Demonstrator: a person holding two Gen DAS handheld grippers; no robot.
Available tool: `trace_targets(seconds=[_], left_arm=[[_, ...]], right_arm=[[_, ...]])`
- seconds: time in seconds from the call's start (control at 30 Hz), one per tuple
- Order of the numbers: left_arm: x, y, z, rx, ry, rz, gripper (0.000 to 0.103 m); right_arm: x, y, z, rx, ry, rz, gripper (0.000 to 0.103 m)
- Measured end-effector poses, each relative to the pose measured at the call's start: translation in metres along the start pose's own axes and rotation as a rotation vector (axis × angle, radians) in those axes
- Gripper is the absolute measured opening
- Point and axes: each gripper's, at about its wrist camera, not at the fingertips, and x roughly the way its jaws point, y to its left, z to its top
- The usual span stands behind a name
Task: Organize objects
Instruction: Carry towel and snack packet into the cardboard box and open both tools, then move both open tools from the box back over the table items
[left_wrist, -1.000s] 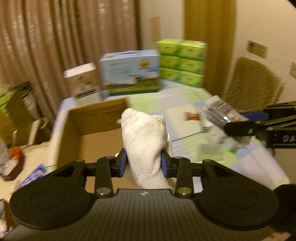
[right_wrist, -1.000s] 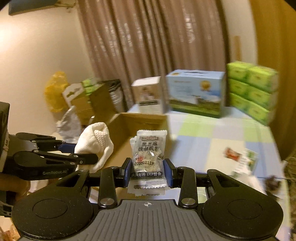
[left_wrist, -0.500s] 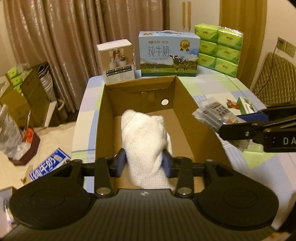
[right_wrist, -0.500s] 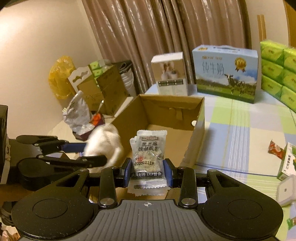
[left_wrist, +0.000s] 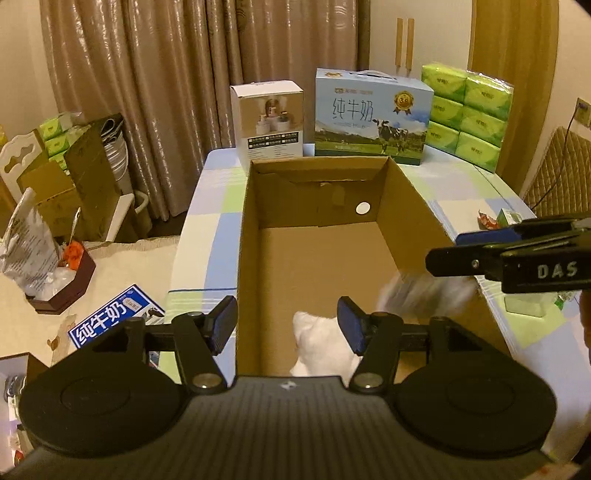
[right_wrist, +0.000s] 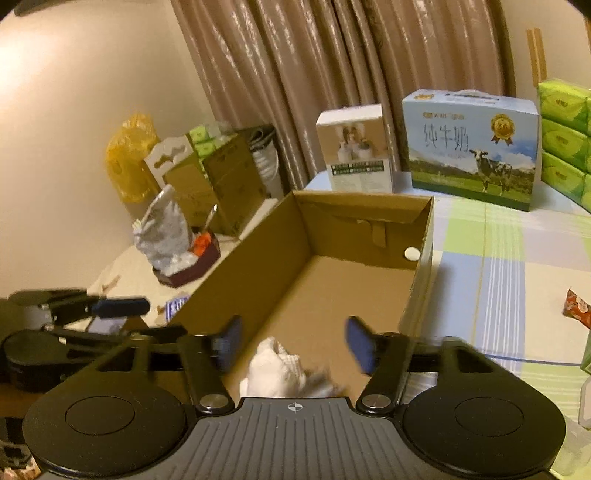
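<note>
Both grippers have just been opening: left gripper (left_wrist: 287, 325) and right gripper (right_wrist: 291, 341) now stand spread, white cloth (left_wrist: 323, 345) and snack packet (left_wrist: 417, 293) dropped into the cardboard box (left_wrist: 413, 221), two items stowed

Snack packet (left_wrist: 424, 295) just a blur by box wall; white cloth (left_wrist: 321, 347) partly hidden behind tongs' body

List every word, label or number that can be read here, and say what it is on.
"纯牛奶" – front of the blue milk carton, by the cow picture.
"纯牛奶" – blue flat pack lying left of the cardboard box.
"DAS" – side of the right tool.
Gold seal on the milk carton, print on the white box and green tissue packs: too small to read.
</note>
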Motion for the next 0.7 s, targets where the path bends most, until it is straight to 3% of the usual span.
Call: trace_targets(seconds=[0.27,0.6,0.7], left_arm=[[-0.032,-0.013,-0.01,-0.047,-0.019,-0.028,0.055],[-0.09,-0.066,-0.025,-0.066,-0.079,-0.046,0.081],[-0.106,-0.088,-0.03,-0.059,-0.109,-0.053,0.088]], right_arm=[[-0.058,-0.009,-0.018,0.037,-0.042,-0.04,0.071],[-0.167,-0.022,-0.07,0.076,-0.122,-0.173,0.099],[-0.196,-0.03,-0.088,0.108,-0.134,-0.212,0.101]])
